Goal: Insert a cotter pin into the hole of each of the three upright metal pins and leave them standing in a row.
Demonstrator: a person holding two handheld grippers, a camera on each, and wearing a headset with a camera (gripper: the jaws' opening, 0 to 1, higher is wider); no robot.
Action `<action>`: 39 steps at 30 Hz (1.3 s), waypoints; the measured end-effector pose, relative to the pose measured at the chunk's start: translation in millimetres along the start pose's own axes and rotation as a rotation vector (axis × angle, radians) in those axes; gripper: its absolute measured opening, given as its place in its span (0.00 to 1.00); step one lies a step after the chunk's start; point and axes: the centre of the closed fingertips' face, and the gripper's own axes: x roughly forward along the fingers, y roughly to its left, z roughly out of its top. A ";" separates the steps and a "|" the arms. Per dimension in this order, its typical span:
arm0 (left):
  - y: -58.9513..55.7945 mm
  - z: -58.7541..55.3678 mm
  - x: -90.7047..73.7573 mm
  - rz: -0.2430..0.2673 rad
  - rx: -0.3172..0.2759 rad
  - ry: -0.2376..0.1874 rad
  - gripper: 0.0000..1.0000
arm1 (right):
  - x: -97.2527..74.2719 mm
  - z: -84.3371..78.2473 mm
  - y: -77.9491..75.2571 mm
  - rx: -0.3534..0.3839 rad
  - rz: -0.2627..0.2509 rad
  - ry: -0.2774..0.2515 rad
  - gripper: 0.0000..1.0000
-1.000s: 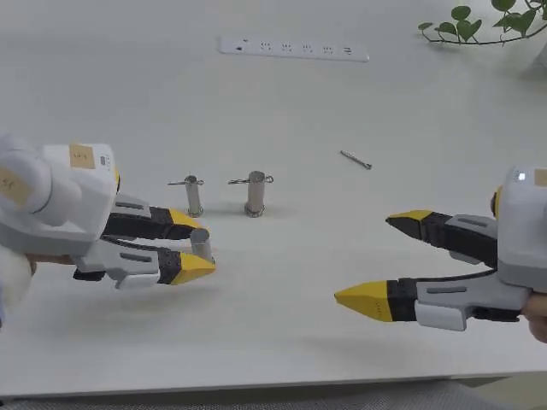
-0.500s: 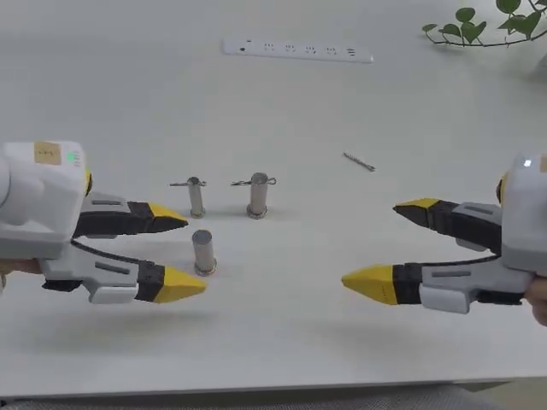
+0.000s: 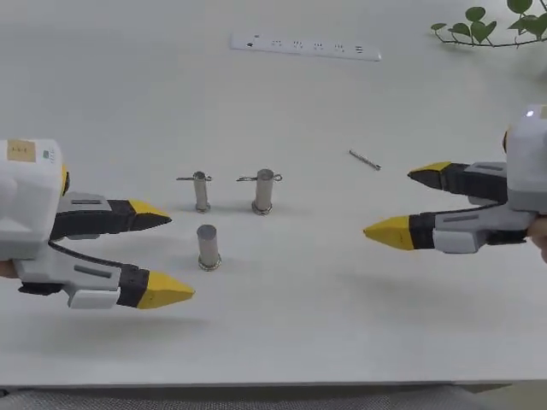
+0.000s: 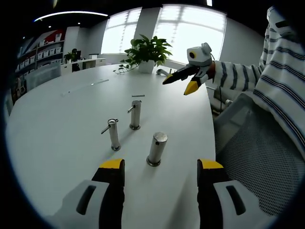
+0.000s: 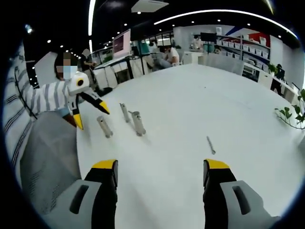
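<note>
Three metal pins stand upright on the white table (image 3: 342, 325). Two hold cotter pins through their tops: one (image 3: 201, 190) (image 4: 113, 134) and its neighbour (image 3: 264, 190) (image 4: 135, 114). The bare pin (image 3: 208, 247) (image 4: 157, 149) (image 5: 104, 127) stands nearer me, just beyond my left gripper (image 3: 171, 254) (image 4: 161, 164), which is open and apart from it. A loose cotter pin (image 3: 365, 160) (image 5: 210, 144) lies flat to the right. My right gripper (image 3: 395, 202) (image 5: 161, 164) hovers open beside it, holding nothing.
A white power strip (image 3: 305, 45) lies at the far side of the table. Plant leaves (image 3: 496, 21) reach in at the far right corner. The table's front edge (image 3: 273, 384) runs close below both grippers.
My left gripper opened off the bare pin and drew back to the left, leaving the pin standing. My right gripper rose towards the loose cotter pin.
</note>
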 end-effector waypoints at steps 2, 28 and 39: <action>0.1 -3.5 1.1 -0.002 -0.010 0.005 0.61 | 1.7 2.1 -5.9 -0.012 -0.002 0.015 0.73; -0.4 -8.9 -1.6 0.040 -0.001 0.011 0.71 | 47.8 -3.3 -67.3 -0.109 0.033 0.228 0.60; -4.8 -7.3 -2.2 0.037 -0.017 -0.003 0.81 | 63.7 -3.1 -78.0 -0.146 0.044 0.306 0.58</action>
